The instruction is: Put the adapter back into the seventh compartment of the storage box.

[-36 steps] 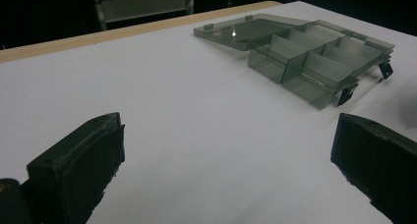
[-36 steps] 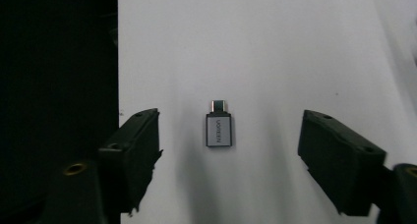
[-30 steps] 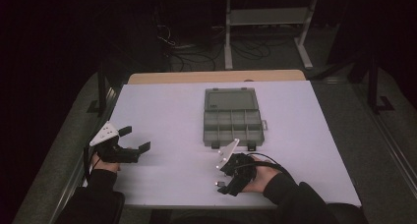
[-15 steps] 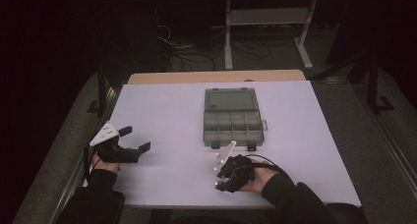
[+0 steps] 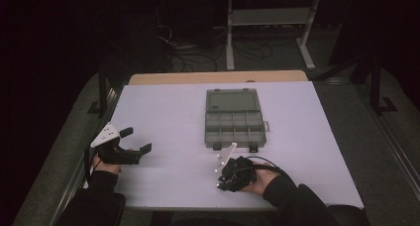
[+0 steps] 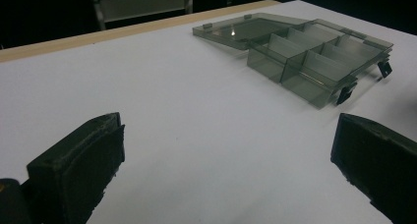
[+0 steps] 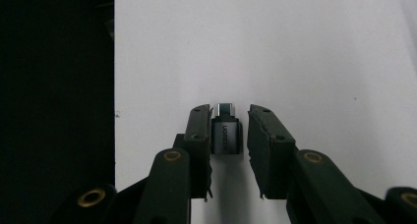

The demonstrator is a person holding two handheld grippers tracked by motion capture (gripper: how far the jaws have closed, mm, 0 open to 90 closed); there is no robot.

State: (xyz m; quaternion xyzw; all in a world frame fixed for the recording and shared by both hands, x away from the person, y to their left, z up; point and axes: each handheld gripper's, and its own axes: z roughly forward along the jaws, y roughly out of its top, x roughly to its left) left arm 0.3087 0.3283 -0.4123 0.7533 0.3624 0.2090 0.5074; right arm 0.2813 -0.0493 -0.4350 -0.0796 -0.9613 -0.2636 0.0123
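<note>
A small dark USB adapter point(image 7: 225, 135) lies on the white table point(image 5: 168, 112) near its front edge. My right gripper point(image 7: 230, 111) straddles it. Its jaws have just been closing: the left pad point(image 7: 199, 135) touches the adapter and a thin gap remains at the right pad point(image 7: 263, 140). In the high view that gripper point(image 5: 223, 182) sits low at the front, with a hand behind it. My left gripper point(image 5: 137, 140) rests at the table's left, open wide with nothing between its jaws point(image 6: 226, 135). A clear grey compartment box point(image 5: 234, 119) lies open mid-table.
The box point(image 6: 305, 52) has its lid folded back and several dividers; its compartments look bare. A tan strip edges the table's far side. Dark floor, cables and a metal stand lie beyond it. The table's left edge drops off just beside the adapter in the right gripper view.
The right gripper's jaws have drawn closer together at the front of the table. Both hands stay where they were, and the box has not moved.
</note>
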